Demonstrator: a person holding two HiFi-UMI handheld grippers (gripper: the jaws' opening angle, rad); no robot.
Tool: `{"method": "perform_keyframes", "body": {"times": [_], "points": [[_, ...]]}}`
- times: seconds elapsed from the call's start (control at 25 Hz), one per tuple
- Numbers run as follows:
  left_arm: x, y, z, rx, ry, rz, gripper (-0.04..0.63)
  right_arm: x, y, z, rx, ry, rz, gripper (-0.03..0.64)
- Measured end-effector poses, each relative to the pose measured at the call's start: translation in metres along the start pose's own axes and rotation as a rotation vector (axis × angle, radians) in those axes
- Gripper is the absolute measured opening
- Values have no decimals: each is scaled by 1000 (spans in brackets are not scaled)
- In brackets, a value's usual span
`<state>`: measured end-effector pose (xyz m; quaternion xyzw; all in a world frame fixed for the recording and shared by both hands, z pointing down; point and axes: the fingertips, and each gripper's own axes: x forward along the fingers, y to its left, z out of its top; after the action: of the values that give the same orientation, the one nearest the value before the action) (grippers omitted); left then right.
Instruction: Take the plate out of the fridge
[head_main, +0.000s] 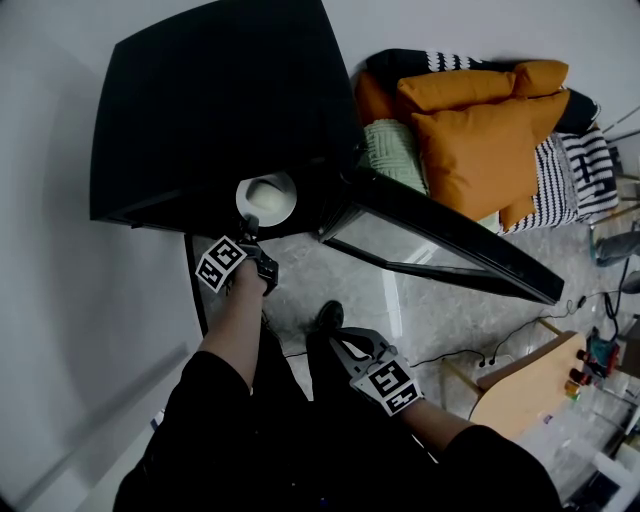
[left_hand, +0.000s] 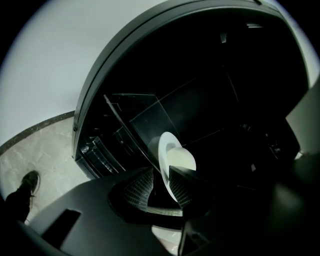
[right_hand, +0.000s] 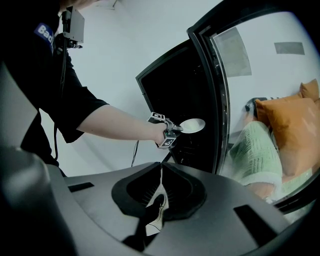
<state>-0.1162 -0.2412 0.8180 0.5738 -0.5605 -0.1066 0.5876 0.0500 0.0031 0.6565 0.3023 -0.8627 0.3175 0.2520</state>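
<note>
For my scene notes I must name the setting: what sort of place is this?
Probably a home-style living room, perhaps staged: a black fridge with its glass door open stands beside a black-and-white striped sofa piled with orange cushions, on a pale marble-look floor.

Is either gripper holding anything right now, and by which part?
Nothing looks gripped: the left gripper has the rim of the plate between its jaws, but a gap shows beside one pad. The right gripper is shut and empty.
</note>
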Motion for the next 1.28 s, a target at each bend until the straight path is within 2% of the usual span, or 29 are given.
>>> {"method": "perform_keyframes", "body": {"times": [0.2,0.28,0.36,0.6,0.84,1.08,1.28], "points": [[4,0,0,-16,-1,-2,86,-2,-3,-3,8,4,-7,11],[3,-1,1,-41,-10,-19,83,-3,-5,-4,13,5,-8,11],[1,-2,2,-76,-22,-32,41,-3,-5,-6,17,7,-5,11],[-12,2,-1,-158,-41,-44,29,-1,1,-1,8,9,14,11],[-28,-9,1,-211,-75,-154,11,-2,5,6,-9,4,20,11],[-43,-6,3,-242,-85,-200,11,-2,10,11,-19,7,25,11],[-60,-11,2,-239,-81,-251,11,-2,15,13,-38,11,28,11]]}}
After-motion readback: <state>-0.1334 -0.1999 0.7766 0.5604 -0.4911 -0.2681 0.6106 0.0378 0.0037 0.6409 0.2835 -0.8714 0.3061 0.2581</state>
